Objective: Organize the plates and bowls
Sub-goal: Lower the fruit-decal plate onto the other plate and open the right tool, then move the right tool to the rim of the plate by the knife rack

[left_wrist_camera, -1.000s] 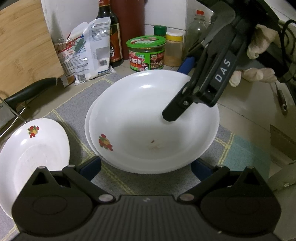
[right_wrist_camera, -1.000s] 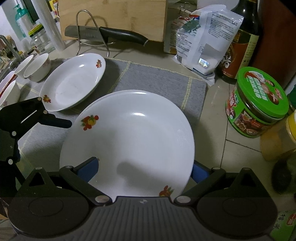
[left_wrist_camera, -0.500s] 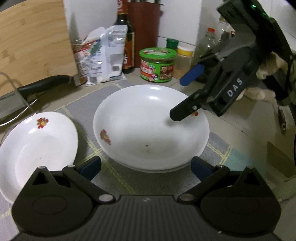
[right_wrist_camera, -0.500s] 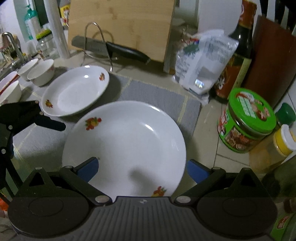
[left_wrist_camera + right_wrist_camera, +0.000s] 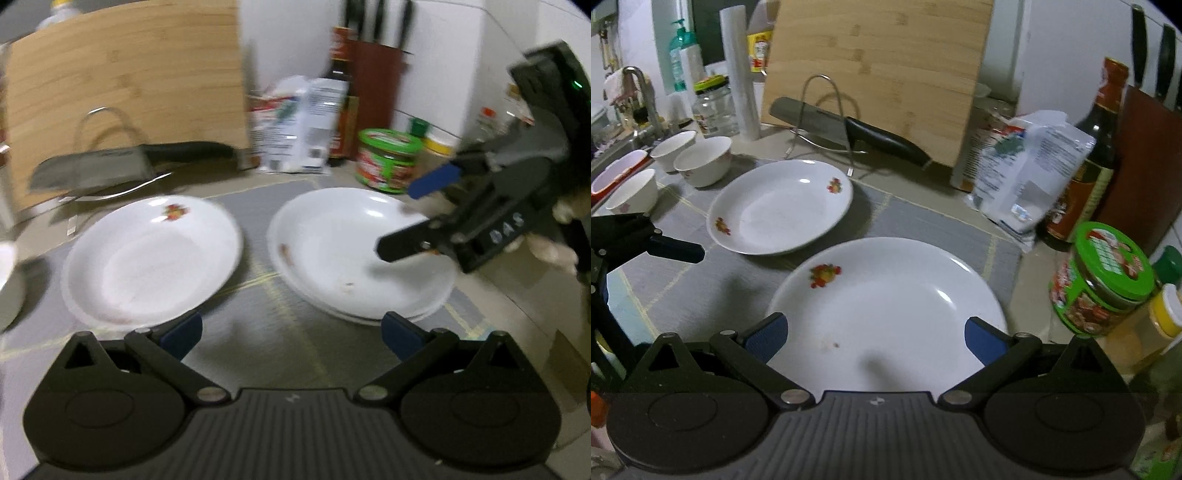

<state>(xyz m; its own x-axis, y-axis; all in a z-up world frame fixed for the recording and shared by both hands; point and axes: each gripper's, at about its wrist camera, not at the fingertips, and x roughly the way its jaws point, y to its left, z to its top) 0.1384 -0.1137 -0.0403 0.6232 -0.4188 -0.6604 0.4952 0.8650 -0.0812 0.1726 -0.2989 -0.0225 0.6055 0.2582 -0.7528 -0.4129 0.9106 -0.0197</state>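
Note:
Two white flower-print plates sit stacked on the grey mat, right of centre in the left wrist view; the top one fills the right wrist view. A single matching plate lies to their left. Three white bowls stand at the far left near the sink. My left gripper is open above the mat, between the two plate spots and holding nothing. My right gripper hangs open over the stack's near edge, empty.
A bamboo cutting board leans at the back with a knife on a wire rack. A green-lidded jar, a dark sauce bottle and white packets crowd the right. A tap stands far left.
My left gripper has drawn back and swung left, so the single plate now shows fully. My right gripper has risen and pulled back from the stacked plates. The plates have not moved.

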